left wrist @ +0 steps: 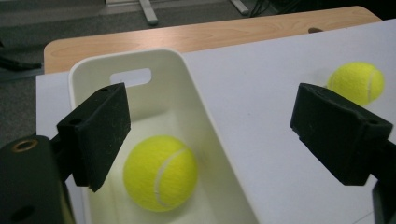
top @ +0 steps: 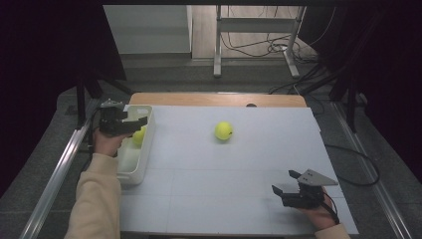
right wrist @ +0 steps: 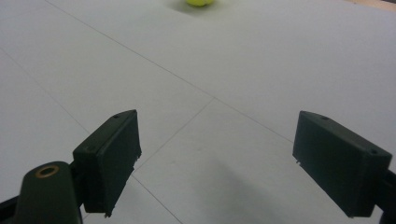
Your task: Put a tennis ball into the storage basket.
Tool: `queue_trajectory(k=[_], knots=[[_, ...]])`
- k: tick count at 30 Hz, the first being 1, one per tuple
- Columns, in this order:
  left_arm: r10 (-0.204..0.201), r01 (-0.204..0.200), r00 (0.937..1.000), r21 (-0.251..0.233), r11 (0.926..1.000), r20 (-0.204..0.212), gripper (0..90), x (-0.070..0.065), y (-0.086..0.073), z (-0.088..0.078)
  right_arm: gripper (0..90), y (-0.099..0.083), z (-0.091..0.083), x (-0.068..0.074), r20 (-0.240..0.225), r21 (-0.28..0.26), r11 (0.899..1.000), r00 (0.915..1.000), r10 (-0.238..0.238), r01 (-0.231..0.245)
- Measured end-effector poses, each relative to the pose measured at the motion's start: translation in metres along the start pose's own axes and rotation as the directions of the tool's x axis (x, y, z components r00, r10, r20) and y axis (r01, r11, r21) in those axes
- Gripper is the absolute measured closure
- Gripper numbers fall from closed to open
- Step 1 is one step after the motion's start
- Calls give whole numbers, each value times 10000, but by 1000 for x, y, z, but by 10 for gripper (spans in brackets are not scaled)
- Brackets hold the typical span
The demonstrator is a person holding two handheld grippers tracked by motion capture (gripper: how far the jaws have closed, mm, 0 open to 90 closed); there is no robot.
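So the left gripper (left wrist: 210,135) hangs over the white bin (left wrist: 205,107), jaws wide and holding nothing, one tennis ball (left wrist: 160,173) lying loose inside, a second ball (top: 224,131) out mid-table, right gripper (top: 287,185) gaping empty too.

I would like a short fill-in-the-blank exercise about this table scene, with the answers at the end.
1. One tennis ball lies inside the white ____.
2. The jaws of the left hand-held gripper stand ____ above the bin, with nothing clamped between them.
3. The second tennis ball rests on the white ____, apart from both grippers.
4. The right hand-held gripper holds ____.

Missing words: bin; open; table surface; nothing
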State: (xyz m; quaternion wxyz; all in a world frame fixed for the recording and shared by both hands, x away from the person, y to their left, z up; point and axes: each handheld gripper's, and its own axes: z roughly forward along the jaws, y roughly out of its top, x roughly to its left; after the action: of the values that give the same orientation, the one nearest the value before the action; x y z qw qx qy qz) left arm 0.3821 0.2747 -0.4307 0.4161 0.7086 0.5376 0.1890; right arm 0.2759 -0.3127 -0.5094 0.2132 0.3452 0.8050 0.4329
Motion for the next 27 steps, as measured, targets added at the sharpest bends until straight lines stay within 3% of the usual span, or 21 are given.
queue_trajectory(k=[18, 27], knots=[[553, -495, 9946, -669, 9965, 873, 147, -26, -11, -9, 157, 1, 0, -1, 60, -87, 9999, 10000, 67, -67], [707, -579, 9858, -873, 9945, 1522, 146, -34, -16, -11, 157, 2, 3, -3, 54, -56, 10000, 10000, 79, -78]])
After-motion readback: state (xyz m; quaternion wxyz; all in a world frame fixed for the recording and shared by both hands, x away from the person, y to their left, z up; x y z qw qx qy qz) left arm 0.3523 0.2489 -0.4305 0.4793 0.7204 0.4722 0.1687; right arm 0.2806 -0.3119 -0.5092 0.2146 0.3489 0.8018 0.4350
